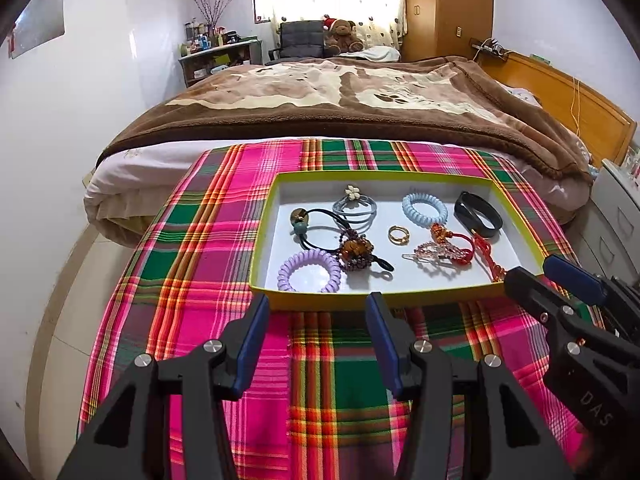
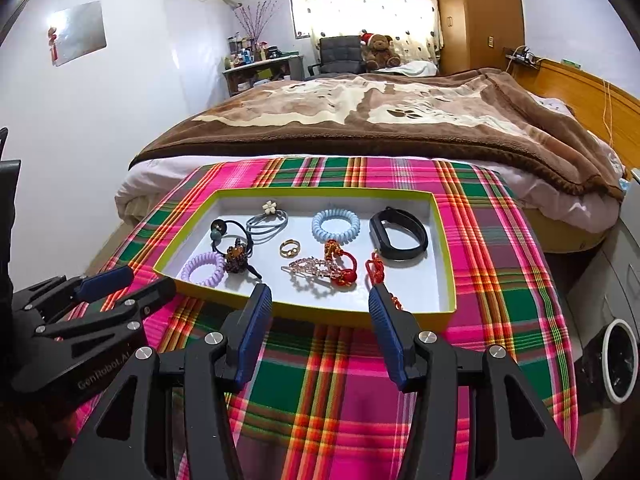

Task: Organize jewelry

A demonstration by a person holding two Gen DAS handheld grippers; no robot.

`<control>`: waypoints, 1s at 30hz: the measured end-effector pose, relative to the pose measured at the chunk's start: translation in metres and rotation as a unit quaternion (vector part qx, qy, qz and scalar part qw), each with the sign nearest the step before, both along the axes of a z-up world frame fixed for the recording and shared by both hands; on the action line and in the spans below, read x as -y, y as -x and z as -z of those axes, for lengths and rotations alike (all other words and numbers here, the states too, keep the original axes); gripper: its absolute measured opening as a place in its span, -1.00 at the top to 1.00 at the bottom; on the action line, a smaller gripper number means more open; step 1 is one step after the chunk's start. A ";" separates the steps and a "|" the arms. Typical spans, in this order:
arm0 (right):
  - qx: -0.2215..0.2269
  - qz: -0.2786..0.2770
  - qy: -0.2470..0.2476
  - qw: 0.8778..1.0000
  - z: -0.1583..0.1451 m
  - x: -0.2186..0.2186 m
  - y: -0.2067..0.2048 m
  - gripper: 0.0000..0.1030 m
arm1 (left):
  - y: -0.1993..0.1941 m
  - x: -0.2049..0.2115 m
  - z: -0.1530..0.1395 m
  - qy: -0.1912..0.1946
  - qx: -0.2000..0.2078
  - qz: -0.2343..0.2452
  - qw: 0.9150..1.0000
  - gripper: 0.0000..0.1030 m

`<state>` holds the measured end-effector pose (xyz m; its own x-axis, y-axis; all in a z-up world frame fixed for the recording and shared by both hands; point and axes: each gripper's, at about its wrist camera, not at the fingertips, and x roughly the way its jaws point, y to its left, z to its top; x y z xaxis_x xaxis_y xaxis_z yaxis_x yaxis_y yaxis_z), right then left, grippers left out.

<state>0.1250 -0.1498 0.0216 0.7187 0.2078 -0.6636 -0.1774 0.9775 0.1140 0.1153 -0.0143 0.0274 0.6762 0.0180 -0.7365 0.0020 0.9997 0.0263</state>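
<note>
A shallow white tray with a yellow-green rim (image 1: 360, 299) (image 2: 312, 314) lies on a plaid cloth. It holds a purple coil hair tie (image 1: 310, 271) (image 2: 203, 268), a blue coil tie (image 1: 424, 208) (image 2: 335, 225), a gold ring (image 1: 399, 235) (image 2: 289, 248), a black wristband (image 1: 478, 215) (image 2: 399, 233), a red knotted cord (image 1: 486, 254) (image 2: 376, 270), a crystal hair clip (image 1: 434, 257) (image 2: 310, 270), a beaded brown tie (image 1: 354, 254) and grey bands with a flower (image 1: 354, 202). My left gripper (image 1: 316, 312) (image 2: 128, 280) is open and empty before the tray's near edge. My right gripper (image 2: 316, 304) (image 1: 532, 270) is open and empty at the near right rim.
The plaid cloth (image 1: 336, 380) covers a small table in front of a bed with a brown blanket (image 1: 340, 100). White drawers (image 1: 624, 216) stand to the right. A white-rimmed bin (image 2: 618, 360) is on the floor at the right.
</note>
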 end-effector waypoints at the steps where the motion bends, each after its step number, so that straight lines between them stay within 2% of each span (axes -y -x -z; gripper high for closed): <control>1: 0.000 0.002 0.000 1.000 0.000 0.001 0.000 0.00 | 0.000 0.000 0.000 0.002 0.001 0.001 1.000 0.00; 30: -0.010 0.015 -0.009 1.000 0.003 0.007 0.002 0.00 | 0.006 -0.001 0.003 0.011 -0.008 -0.009 1.000 0.00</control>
<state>0.1229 -0.1572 0.0183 0.7121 0.1977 -0.6737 -0.1447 0.9803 0.1347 0.1094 -0.0135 0.0242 0.6635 0.0130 -0.7480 -0.0155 0.9999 0.0036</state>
